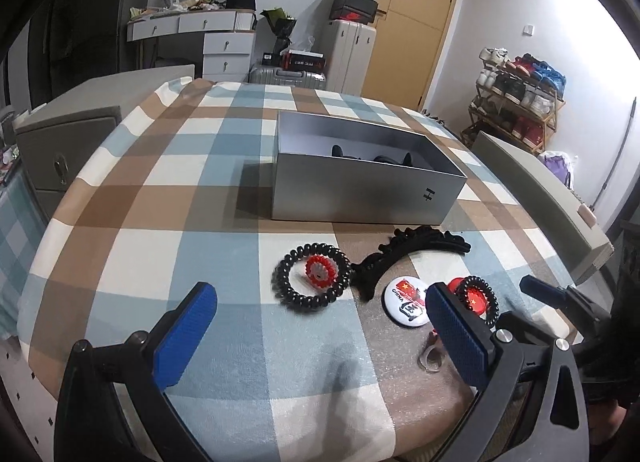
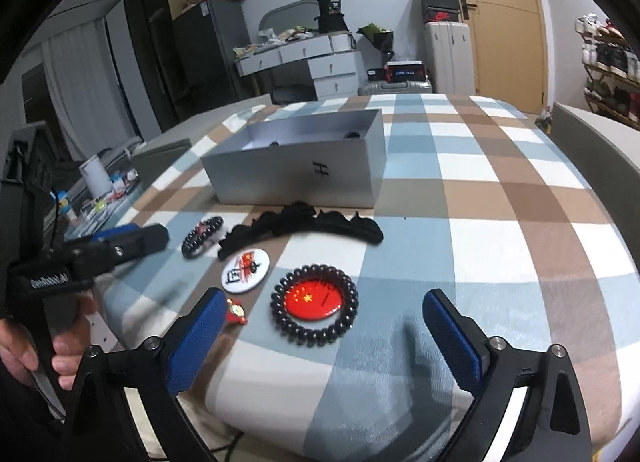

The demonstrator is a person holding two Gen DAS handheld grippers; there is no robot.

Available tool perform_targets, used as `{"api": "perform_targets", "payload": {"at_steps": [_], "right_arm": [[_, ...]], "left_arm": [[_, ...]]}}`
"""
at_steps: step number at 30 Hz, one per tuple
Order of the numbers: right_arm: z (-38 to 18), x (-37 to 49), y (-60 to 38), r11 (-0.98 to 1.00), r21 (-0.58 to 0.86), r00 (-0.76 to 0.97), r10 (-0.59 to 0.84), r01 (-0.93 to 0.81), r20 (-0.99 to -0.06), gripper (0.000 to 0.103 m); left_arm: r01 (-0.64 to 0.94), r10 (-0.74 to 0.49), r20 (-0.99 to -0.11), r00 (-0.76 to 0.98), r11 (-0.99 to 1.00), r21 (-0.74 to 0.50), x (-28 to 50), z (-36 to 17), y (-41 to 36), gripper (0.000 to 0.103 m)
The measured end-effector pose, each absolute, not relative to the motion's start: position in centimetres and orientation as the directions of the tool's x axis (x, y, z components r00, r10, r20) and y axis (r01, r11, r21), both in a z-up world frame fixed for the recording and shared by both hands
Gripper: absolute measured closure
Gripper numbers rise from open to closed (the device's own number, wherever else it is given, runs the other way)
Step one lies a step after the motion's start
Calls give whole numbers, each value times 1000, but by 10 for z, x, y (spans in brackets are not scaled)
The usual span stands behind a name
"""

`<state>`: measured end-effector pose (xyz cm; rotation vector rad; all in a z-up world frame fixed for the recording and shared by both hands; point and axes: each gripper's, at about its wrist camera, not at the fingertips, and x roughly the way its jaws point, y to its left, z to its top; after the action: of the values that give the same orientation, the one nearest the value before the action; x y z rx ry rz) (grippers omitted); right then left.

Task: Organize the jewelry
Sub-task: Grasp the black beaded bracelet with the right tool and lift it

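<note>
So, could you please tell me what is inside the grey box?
The grey box is open on top, and only a few dark shapes show above its near wall. What they are, and the rest of the floor, stays hidden behind that wall.

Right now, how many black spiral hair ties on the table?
2. One rings the red flag badge ahead of the right gripper; the other rings a red coil, left. The box may hide more.

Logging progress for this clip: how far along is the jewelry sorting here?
Early. The open grey box already holds a few dark items, too hidden to identify. Nothing is in hand: left gripper and right gripper are both open. Left on the cloth: two black coil hair ties, black hair clip, white round badge.
</note>
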<state>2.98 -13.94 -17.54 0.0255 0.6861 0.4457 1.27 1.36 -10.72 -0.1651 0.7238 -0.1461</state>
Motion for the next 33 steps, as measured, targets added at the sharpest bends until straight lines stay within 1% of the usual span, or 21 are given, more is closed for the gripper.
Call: {"api": "perform_targets", "payload": {"at_steps": [1, 5, 12, 15, 16, 21, 23, 24, 27, 29, 33], "right_arm": [[-177, 30, -139, 907, 166, 683, 403, -387, -609, 6], [-183, 33, -137, 906, 174, 669, 405, -386, -623, 16], [-186, 34, -128, 910, 152, 674, 391, -386, -627, 18], [-186, 34, -126, 913, 135, 679, 378, -384, -630, 25], [-185, 34, -125, 915, 129, 680, 374, -383, -631, 29], [-185, 34, -120, 918, 99, 685, 355, -384, -637, 33], [-185, 32, -117, 917, 80, 687, 349, -392, -638, 48], [-185, 32, -115, 915, 71, 686, 347, -396, -640, 50], [-185, 31, -113, 915, 49, 692, 336, -399, -638, 54], [-185, 29, -112, 911, 48, 693, 345, -410, -633, 59], [-182, 26, -113, 905, 55, 699, 363, -422, -617, 60]], "left_arm": [[77, -195, -647, 737, 975, -207, 13, -108, 15, 1], [75, -203, -655, 728, 973, -219, 14, -113, 17, 1], [85, -210, -662, 719, 973, -216, 13, -115, 14, 1], [93, -212, -660, 720, 973, -212, 11, -114, 13, 1], [95, -213, -660, 720, 973, -211, 11, -114, 13, 1], [100, -218, -660, 719, 972, -212, 11, -114, 12, 1], [101, -219, -662, 717, 972, -212, 11, -114, 12, 1], [100, -217, -663, 716, 972, -210, 11, -114, 12, 1], [100, -212, -665, 716, 974, -203, 11, -114, 11, 1], [103, -214, -666, 714, 974, -203, 11, -114, 11, 1], [108, -215, -665, 715, 974, -198, 10, -114, 9, 1]]}}
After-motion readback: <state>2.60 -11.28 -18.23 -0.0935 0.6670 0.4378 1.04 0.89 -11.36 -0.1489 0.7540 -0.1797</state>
